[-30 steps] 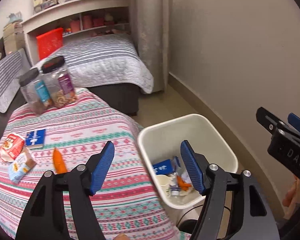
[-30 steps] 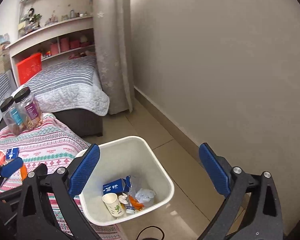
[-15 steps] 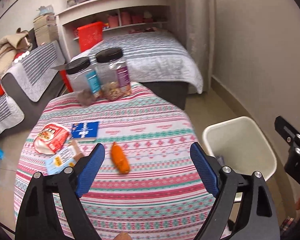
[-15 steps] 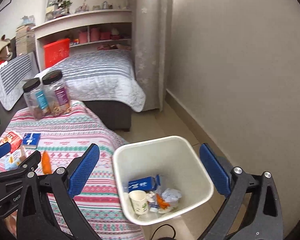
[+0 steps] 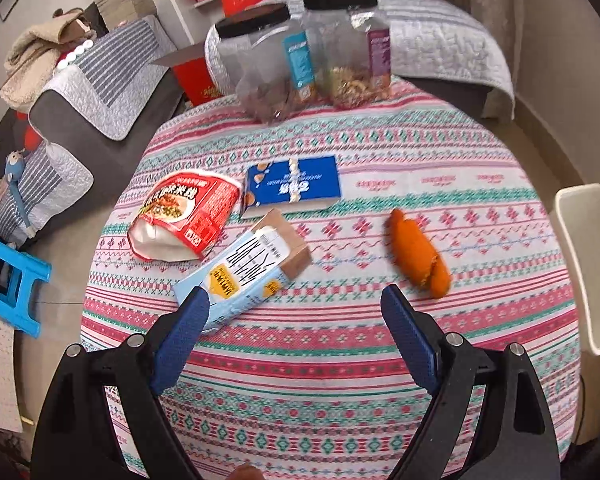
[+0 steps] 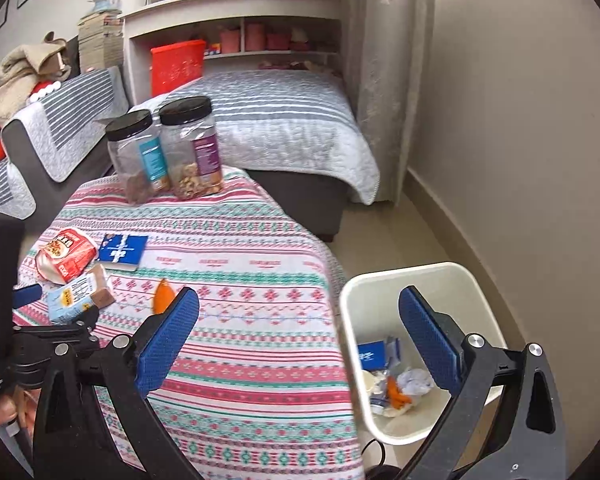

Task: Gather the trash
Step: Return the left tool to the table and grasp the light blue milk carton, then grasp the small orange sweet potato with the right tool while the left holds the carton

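Lying beyond the left gripper's wide, empty jaws, orange peel.

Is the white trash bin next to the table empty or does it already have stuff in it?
Partly filled. The white bin holds a blue carton, crumpled paper and orange scraps at the bottom.

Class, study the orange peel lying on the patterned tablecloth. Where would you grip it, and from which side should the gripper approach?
Grip the orange peel across its narrow middle, coming from above. It lies flat and elongated on the tablecloth, slanting away to the upper left in the left wrist view, with clear cloth all round. The open left gripper is probably best turned so its fingers straddle the short width, not the long ends.
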Tool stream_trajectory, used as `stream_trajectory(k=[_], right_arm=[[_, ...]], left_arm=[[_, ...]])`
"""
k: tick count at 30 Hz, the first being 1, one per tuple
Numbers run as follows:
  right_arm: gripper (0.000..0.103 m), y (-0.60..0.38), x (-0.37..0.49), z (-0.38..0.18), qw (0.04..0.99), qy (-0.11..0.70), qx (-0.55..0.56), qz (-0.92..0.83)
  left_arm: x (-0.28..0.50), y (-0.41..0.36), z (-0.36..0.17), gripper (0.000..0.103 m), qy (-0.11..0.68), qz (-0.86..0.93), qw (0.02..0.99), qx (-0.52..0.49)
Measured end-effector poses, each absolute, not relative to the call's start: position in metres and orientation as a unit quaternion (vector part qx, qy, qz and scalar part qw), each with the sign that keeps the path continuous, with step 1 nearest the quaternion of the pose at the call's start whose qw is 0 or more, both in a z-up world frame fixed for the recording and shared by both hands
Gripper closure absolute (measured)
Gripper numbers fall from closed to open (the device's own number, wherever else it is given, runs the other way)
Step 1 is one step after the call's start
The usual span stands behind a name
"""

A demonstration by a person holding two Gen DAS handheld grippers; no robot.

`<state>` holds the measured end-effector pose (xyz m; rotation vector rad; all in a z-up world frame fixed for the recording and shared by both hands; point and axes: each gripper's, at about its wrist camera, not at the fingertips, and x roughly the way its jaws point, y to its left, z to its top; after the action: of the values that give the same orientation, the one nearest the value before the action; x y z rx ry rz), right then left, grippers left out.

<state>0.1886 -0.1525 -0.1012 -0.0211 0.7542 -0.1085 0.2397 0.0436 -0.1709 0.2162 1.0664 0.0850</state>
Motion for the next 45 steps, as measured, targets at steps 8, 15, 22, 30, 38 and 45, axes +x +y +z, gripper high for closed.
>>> stream_trajectory(k=[8, 15, 22, 30, 38, 45], right_arm=[[0.007, -0.123, 0.211, -0.121, 0.917, 0.396, -0.028, -0.042], [0.007, -0.121, 0.228, -0.137, 0.903, 0.428, -0.014, -0.038], [0.007, -0.117, 0.237, -0.143, 0.898, 0.438, -0.009, -0.034], [0.007, -0.112, 0.241, -0.148, 0.893, 0.449, -0.007, -0.027], [0.007, -0.101, 0.25, -0.163, 0.888, 0.459, -0.016, -0.016], [0.007, -0.063, 0.27, -0.198, 0.875, 0.483, -0.044, 0.016]], left_arm=[[0.278, 0.082, -0.212, 0.018, 0.546, 0.042, 0.826, 0.138], [0.294, 0.072, -0.237, 0.018, 0.552, 0.019, 0.809, 0.203], [0.288, 0.066, -0.239, 0.03, 0.55, 0.013, 0.808, 0.211], [0.262, 0.067, -0.219, 0.044, 0.559, -0.025, 0.816, 0.144], [0.234, 0.103, -0.165, 0.046, 0.535, -0.013, 0.845, 0.003], [0.211, 0.119, -0.135, 0.046, 0.505, 0.009, 0.862, -0.04]])
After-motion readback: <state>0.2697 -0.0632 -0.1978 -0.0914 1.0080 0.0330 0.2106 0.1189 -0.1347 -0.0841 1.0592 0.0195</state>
